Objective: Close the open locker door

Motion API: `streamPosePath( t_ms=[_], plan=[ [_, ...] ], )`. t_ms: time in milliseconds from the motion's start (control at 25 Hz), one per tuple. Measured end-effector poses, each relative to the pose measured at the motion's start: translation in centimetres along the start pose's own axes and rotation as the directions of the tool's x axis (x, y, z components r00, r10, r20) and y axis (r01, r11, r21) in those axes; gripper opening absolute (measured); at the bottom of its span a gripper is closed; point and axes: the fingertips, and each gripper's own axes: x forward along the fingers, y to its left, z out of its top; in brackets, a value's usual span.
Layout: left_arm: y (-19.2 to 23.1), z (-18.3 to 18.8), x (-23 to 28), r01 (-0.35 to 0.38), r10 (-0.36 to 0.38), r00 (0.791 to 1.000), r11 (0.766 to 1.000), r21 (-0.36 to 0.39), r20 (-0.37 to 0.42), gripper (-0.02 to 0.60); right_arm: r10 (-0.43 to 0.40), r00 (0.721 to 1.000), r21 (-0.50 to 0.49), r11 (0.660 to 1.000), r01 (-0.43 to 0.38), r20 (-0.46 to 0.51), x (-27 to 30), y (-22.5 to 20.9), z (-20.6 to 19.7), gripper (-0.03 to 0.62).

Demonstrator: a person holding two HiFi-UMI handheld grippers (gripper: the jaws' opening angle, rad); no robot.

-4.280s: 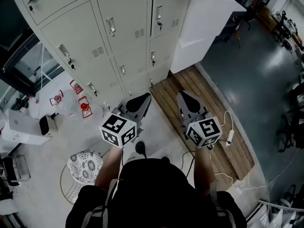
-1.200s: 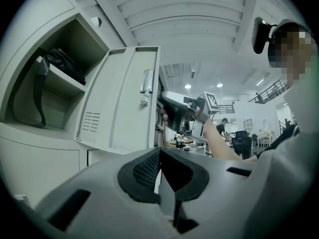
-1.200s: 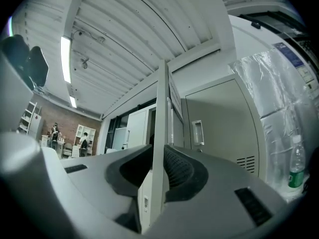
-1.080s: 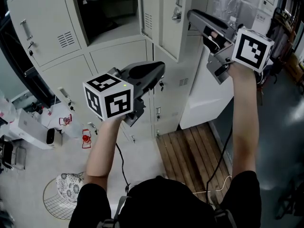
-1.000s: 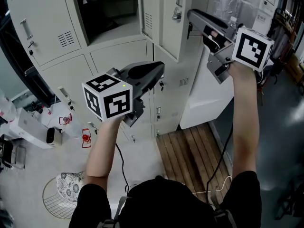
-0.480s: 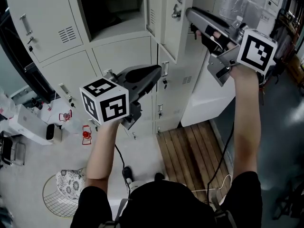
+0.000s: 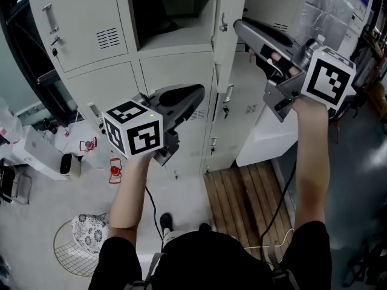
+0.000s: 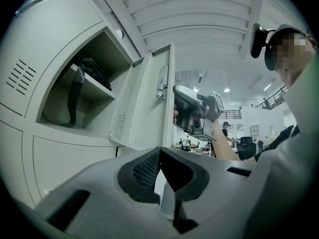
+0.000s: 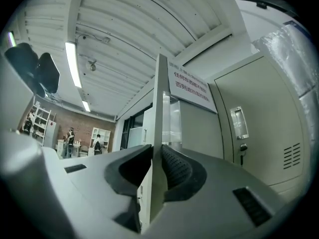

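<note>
The open locker door [image 7: 219, 53] stands out from the top row, seen nearly edge-on, with its metal handle [image 7: 224, 24] facing right. Beside it the open compartment [image 7: 181, 35] holds a dark bag [image 7: 154, 11]. My right gripper [image 7: 239, 26] is raised to the door's free edge. In the right gripper view the door edge [image 9: 158, 93] runs up between the jaws, and the right gripper [image 9: 157, 148] is shut on it. My left gripper [image 7: 198, 93] hangs lower, before the closed lockers. In its own view the left gripper [image 8: 160, 151] is shut on nothing.
Closed grey lockers [image 7: 175, 71] fill the wall below and left. A white cabinet [image 7: 266, 138] stands at right, with a wooden pallet [image 7: 248, 192] on the floor. A wire basket [image 7: 91, 234], red items [image 7: 115, 171] and a white appliance [image 7: 42, 156] sit lower left.
Both grippers have risen from near the floor to locker height. Over the last second the right gripper stays at the door's edge, and the door looks more edge-on.
</note>
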Motion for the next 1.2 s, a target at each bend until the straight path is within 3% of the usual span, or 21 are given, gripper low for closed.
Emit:
streamPosePath(
  t_ms=[280, 520, 760, 1200],
  plan=[
    [4.4, 1.2, -3.6, 0.002, -0.002, 1.000, 1.000, 0.010, -0.005, 0.018, -0.021, 0.999, -0.027, 0.999, 0.021, -0.026, 6.3, 1.9, -1.2, 0.067],
    [4.3, 1.8, -4.2, 0.015, -0.015, 1.000, 1.000, 0.024, -0.011, 0.018, -0.037, 0.999, -0.045, 0.998, 0.036, -0.035, 7.4, 3.0, -0.9, 0.061],
    [8.6, 2.5, -7.1, 0.029, -0.029, 1.000, 0.999, 0.017, 0.004, 0.018, -0.071, 0.996, -0.060, 0.996, 0.068, -0.058, 12.4, 2.9, -2.2, 0.043],
    [11.8, 3.8, -9.3, 0.077, -0.077, 0.997, 0.997, 0.032, 0.022, 0.018, -0.159, 0.987, -0.121, 0.981, 0.154, -0.028, 15.9, 1.9, -0.9, 0.040]
  ],
)
